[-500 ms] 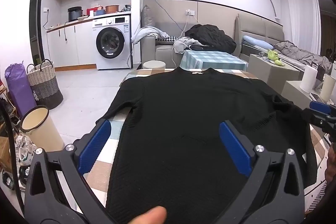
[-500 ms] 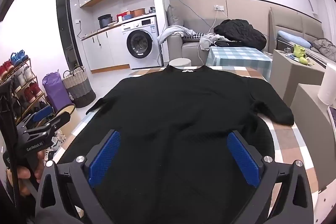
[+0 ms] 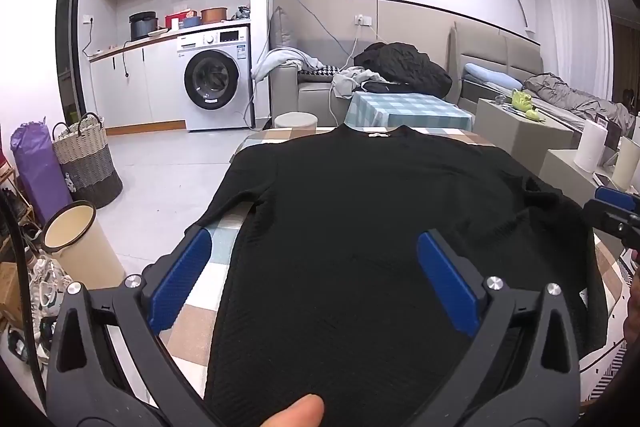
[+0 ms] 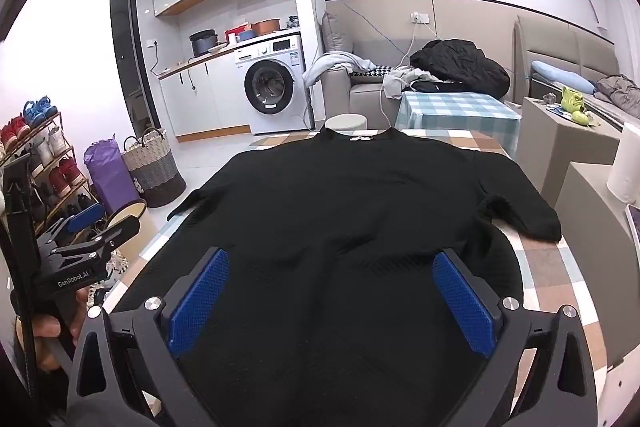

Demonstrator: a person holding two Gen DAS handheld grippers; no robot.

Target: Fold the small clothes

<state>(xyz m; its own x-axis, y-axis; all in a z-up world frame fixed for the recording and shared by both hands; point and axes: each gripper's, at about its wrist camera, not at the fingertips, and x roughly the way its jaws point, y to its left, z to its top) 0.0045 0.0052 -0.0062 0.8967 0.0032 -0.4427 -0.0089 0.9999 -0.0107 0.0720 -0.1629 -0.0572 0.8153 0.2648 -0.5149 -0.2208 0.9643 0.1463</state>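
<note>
A black knit sweater (image 3: 360, 219) lies flat on a checked tablecloth (image 3: 208, 287), collar at the far edge, sleeves folded back along the sides. It also shows in the right wrist view (image 4: 340, 219). My left gripper (image 3: 314, 259) is open and empty, hovering over the sweater's near left part. My right gripper (image 4: 332, 279) is open and empty, over the near hem. The left gripper appears at the left edge of the right wrist view (image 4: 90, 227). The right gripper's tip appears at the right edge of the left wrist view (image 3: 616, 207).
A cream bin (image 3: 76, 243), a woven basket (image 3: 86, 163) and a purple bag (image 3: 34, 167) stand on the floor to the left. A shoe rack (image 4: 36, 163) is further left. Paper rolls (image 3: 592, 151) and beige cabinets (image 4: 568, 143) are to the right. A washing machine (image 3: 216, 79) stands behind.
Both grippers have shifted only slightly over the sweater. Both stay open and the sweater has not moved.
</note>
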